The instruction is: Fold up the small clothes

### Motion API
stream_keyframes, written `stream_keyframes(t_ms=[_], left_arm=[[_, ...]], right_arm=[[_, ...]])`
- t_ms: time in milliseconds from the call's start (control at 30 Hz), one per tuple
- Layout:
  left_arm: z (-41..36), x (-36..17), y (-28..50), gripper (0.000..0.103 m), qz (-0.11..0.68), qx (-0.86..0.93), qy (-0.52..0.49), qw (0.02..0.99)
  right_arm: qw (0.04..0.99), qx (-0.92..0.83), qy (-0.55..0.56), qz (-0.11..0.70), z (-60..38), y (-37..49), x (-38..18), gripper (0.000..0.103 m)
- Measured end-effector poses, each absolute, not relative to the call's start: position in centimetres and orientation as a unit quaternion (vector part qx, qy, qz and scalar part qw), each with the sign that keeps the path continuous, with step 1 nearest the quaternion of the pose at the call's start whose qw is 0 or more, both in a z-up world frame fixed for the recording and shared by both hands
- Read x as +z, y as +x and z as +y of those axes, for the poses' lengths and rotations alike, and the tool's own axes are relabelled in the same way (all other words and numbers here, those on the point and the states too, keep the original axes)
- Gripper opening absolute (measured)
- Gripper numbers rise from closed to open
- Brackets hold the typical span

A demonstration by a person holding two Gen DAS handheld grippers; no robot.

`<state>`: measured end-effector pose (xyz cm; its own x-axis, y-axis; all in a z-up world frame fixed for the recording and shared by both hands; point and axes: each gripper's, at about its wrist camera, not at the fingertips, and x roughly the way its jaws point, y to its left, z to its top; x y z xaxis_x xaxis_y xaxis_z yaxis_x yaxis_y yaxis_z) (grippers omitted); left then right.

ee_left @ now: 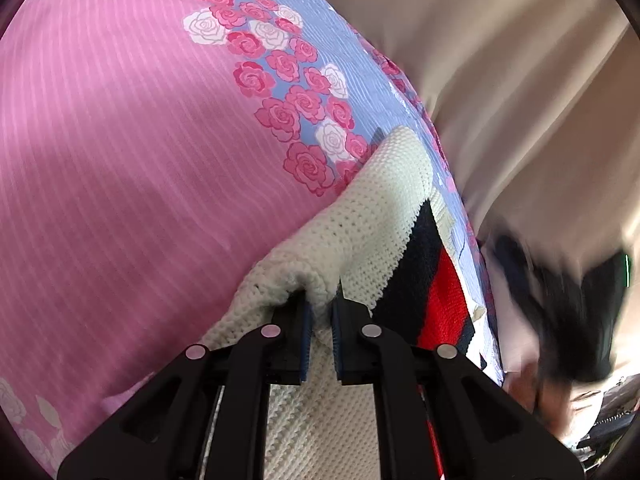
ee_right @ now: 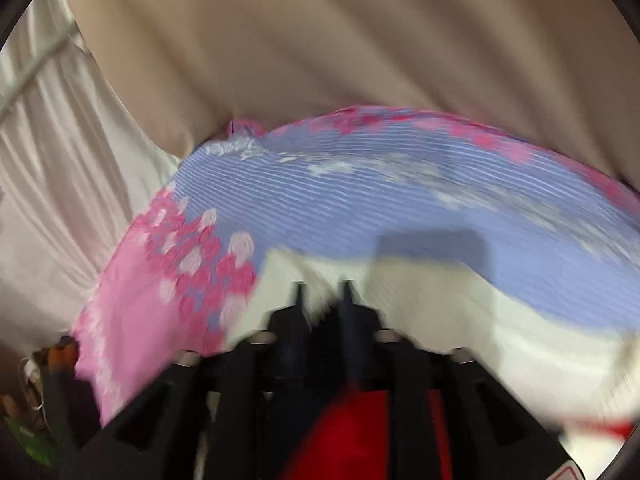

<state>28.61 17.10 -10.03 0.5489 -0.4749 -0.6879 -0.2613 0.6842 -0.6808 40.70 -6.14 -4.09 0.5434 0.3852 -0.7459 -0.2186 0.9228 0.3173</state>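
A small cream knit sweater (ee_left: 360,216) with a navy and a red stripe (ee_left: 444,304) lies on a pink and blue rose-print bedsheet (ee_left: 120,140). My left gripper (ee_left: 320,308) is shut on a bunched fold of the cream knit. In the blurred right wrist view my right gripper (ee_right: 322,292) is shut on the same sweater (ee_right: 500,328), with cream knit between the fingers and red fabric (ee_right: 352,432) beneath them. The right gripper shows as a dark blur (ee_left: 560,312) at the right of the left wrist view.
Beige curtain fabric (ee_left: 500,60) hangs behind the bed, also in the right wrist view (ee_right: 320,40). A white curtain (ee_right: 52,160) hangs at the left. The sheet (ee_right: 380,200) spreads ahead. Clutter lies at the lower left (ee_right: 36,380).
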Motion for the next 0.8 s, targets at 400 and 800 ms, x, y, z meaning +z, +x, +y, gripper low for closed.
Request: stream_keyframes(t_ms=[400,800], left_arm=[[15.9,-9.8,29.0,0.009,0.464,-0.041,-0.373,0.803],[15.1,-9.7,29.7,0.009,0.473,-0.020,-0.353,0.807]], right_arm=[[0.857,-0.061,0.260,0.440,-29.2,22.2,-9.2,0.055],[0.869,-0.065,0.205,0.446,-30.6,24.0,-9.2,0.010]])
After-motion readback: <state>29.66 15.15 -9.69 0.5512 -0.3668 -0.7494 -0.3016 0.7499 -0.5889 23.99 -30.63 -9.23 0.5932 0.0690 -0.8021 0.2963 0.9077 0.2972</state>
